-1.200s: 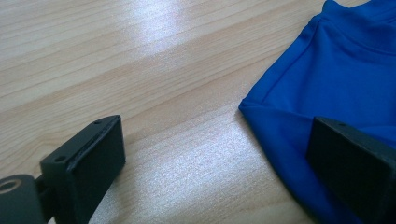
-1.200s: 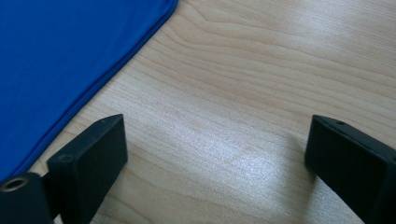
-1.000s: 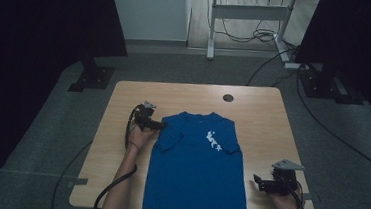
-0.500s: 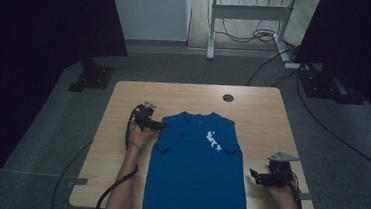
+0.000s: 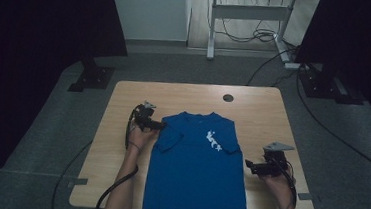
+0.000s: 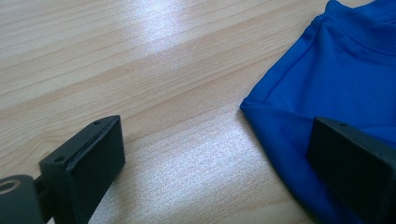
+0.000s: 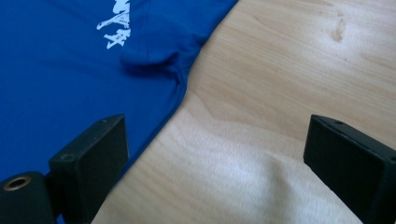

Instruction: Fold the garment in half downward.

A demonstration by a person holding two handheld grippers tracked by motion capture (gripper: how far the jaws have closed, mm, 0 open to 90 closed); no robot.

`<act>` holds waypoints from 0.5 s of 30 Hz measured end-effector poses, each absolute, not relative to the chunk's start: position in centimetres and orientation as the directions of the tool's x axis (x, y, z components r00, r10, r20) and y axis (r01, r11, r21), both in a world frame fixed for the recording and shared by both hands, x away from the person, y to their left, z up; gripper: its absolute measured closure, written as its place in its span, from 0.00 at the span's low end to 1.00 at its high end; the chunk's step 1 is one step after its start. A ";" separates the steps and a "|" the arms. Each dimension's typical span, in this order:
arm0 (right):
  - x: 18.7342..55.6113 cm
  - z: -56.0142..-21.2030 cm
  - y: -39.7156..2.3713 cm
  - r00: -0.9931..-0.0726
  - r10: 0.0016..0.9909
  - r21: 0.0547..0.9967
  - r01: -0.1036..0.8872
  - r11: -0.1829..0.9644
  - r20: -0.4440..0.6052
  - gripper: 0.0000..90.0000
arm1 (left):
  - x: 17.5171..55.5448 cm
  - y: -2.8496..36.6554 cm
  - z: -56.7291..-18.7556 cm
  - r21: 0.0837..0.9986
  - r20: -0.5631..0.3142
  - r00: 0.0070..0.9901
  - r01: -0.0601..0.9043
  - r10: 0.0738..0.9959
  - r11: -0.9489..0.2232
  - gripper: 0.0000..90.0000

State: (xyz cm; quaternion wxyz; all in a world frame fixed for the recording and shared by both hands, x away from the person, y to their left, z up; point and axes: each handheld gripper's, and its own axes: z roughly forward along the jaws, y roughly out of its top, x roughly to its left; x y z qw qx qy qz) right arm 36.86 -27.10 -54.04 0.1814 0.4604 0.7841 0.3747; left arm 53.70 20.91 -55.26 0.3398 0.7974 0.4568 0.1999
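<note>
A blue T-shirt (image 5: 196, 170) lies flat on the wooden table (image 5: 258, 110), collar toward the far edge, hem hanging just over the near edge, with a small white print (image 5: 213, 141) on the chest. It is spread smooth and squared to the table, which suits folding, and both sleeves look already tucked in over the body. The left gripper (image 5: 156, 126) sits at the shirt's left shoulder; in the left gripper view its jaws stand wide apart and hold nothing, one over bare wood and the other over the sleeve's folded edge (image 6: 275, 121), a stance that seems meant to straddle that edge before pinching it. The right gripper (image 5: 250, 165) waits just beside the shirt's right side seam, about midway down, also spread wide and empty; in the right gripper view the seam (image 7: 175, 105) runs between its jaws. A small dark round hole (image 5: 228, 97) lies near the table's far edge, well apart from the cloth.
</note>
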 end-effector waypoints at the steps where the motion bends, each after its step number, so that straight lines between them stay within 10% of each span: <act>1: 37.0 -54.0 -27.1 -0.511 0.858 0.754 0.585 0.297 0.058 0.07 | 53.7 20.9 -55.3 0.725 0.008 0.503 0.593 0.864 -0.352 0.05; 15: 39.8 -53.8 -26.6 -0.513 0.856 0.761 0.578 0.295 0.058 0.08 | 53.7 20.9 -55.3 0.724 0.008 0.503 0.593 0.864 -0.352 0.05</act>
